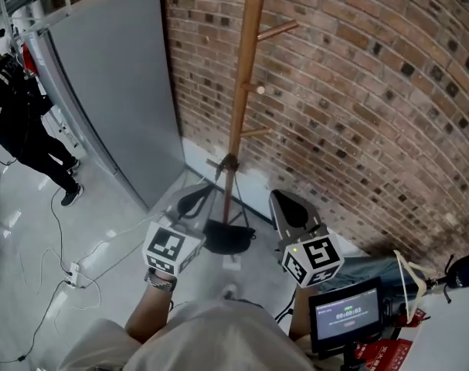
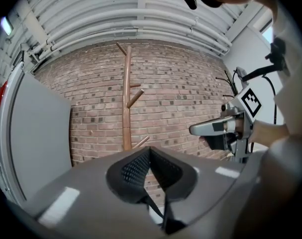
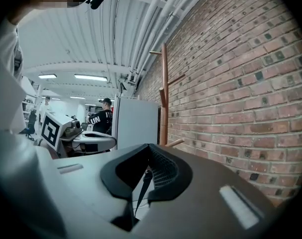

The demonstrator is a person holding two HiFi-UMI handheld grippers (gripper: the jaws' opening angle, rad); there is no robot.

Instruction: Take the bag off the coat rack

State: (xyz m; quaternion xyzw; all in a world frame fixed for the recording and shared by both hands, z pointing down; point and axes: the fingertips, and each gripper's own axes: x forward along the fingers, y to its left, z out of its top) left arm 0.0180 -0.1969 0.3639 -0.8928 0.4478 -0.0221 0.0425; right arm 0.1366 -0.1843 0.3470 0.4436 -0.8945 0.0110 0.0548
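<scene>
A wooden coat rack (image 1: 246, 76) stands against the brick wall. A small black bag (image 1: 228, 236) hangs low on it, its thin straps running up to a peg (image 1: 229, 163). In the head view my left gripper (image 1: 194, 202) is just left of the bag and my right gripper (image 1: 288, 207) just right of it, both apart from it. Each is shut with nothing between its jaws. The left gripper view shows the shut left gripper (image 2: 150, 151) pointing at the rack (image 2: 127, 98); the bag is hidden there. The right gripper (image 3: 148, 148) looks along the wall past the rack (image 3: 164, 93).
A tall grey panel (image 1: 118, 83) leans in the corner left of the rack. A person in black (image 1: 18, 122) stands far left. Cables and a power strip (image 1: 73, 273) lie on the floor. A small screen (image 1: 346, 315) and other gear sit at lower right.
</scene>
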